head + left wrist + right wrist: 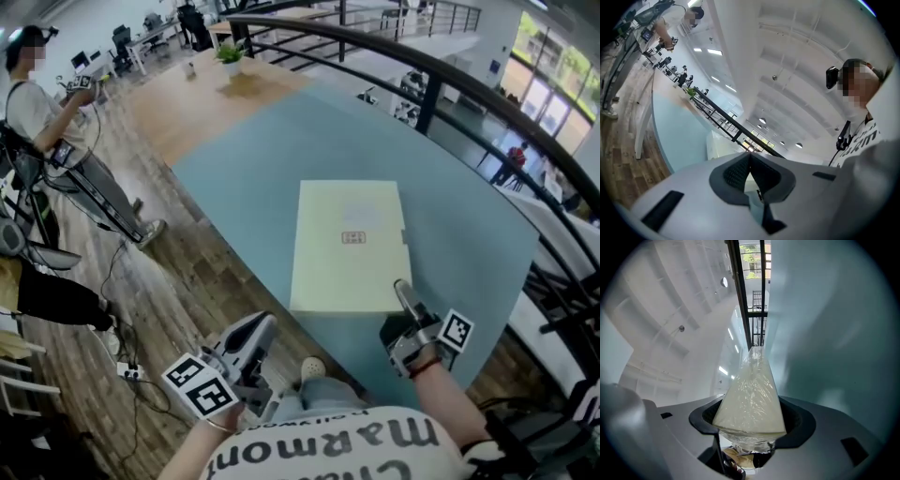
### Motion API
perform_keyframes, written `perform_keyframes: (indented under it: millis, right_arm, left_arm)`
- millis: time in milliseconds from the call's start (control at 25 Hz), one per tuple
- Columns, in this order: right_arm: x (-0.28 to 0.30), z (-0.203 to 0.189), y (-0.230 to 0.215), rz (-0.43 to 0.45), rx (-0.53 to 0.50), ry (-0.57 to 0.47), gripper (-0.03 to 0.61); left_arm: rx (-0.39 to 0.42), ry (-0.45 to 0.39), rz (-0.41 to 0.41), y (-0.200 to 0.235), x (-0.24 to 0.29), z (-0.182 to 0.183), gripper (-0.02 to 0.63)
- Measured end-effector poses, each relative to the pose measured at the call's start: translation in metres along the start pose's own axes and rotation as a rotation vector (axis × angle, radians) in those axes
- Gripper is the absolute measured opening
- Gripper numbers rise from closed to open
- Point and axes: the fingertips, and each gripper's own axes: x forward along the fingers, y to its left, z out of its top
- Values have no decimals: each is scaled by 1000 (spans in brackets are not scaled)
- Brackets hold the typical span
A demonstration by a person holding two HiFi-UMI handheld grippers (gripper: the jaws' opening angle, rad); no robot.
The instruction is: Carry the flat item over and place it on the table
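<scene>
We have the right gripper (403, 292) clamped on the near-right corner of the flat box (347, 244), at the table (469, 234) near edge; left gripper (251, 345) clenched, empty. Likely stiff, light (film wrap looks slippery): pinch edges.

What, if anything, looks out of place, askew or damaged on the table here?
Nothing looks spilled or damaged. The flat item lies skewed to the near edge of the table, its near left corner close to that edge. The right gripper holds its near right corner in its jaws; the left gripper is shut on nothing.
</scene>
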Motion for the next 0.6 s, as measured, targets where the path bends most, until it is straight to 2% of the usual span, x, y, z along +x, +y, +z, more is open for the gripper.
perform_keyframes:
  millis: [160,320,600]
  right_arm:
    - [1,2,-10,-51,5,-3,308]
    - [-7,6,-22,-104,9,-2,308]
    - [-4,19,-25,-103,-5,19,308]
  left_arm:
    - [8,4,-3,2,7,1,3]
    - [-31,-7,-1,9,16,-4,3]
    - [-43,-10,2,20,35,-6,3]
